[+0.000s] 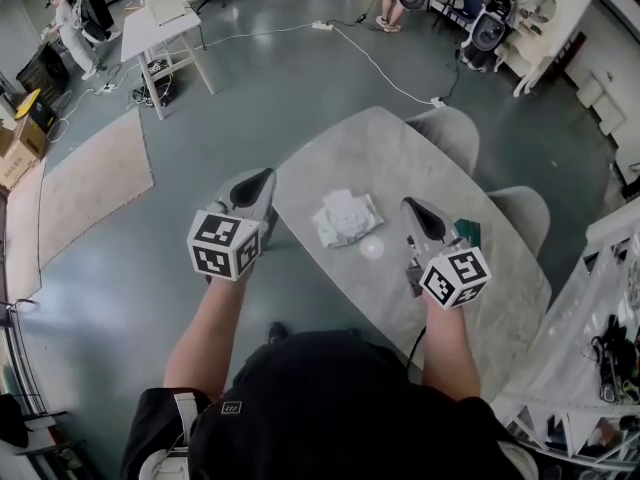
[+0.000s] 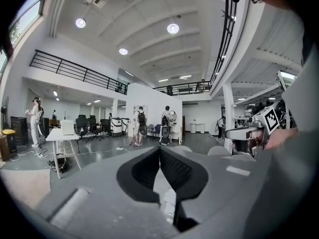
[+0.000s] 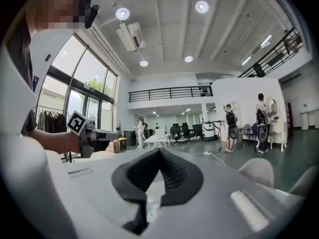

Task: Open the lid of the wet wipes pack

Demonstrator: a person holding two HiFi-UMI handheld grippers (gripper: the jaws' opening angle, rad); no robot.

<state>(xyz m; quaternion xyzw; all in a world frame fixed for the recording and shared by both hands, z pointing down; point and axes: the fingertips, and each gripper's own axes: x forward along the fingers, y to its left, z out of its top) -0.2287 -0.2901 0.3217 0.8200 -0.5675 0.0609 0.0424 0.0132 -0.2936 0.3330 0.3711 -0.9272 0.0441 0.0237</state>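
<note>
The wet wipes pack [image 1: 347, 218] lies flat near the middle of the pale marbled table [image 1: 400, 153], a crumpled white packet untouched by either tool. From the head view I cannot tell whether its lid is up or down. A small white round object [image 1: 372, 247] sits on the tabletop just beside the pack's near right corner.

My left gripper [image 1: 258, 181] hangs over the table's left edge, beside the pack and clear of it. In its own view its dark jaws [image 2: 159, 149] are pressed together tip to tip with nothing between them. My right gripper [image 1: 417, 211] hangs on the pack's other side, near it but apart. Its jaws [image 3: 158, 151] are likewise pressed together and empty. Both tools point roughly level, away from me across the room, and each shows in the other's camera with its marker cube.

A small dark green object [image 1: 468, 232] lies on the table just right of the right gripper. Two grey chairs [image 1: 450, 133] [image 1: 522, 213] stand at the far side of the table. Beyond, on the grey floor, lie a beige rug [image 1: 95, 178], a white desk [image 1: 165, 18] and cables, with several people standing at the far end of the hall.
</note>
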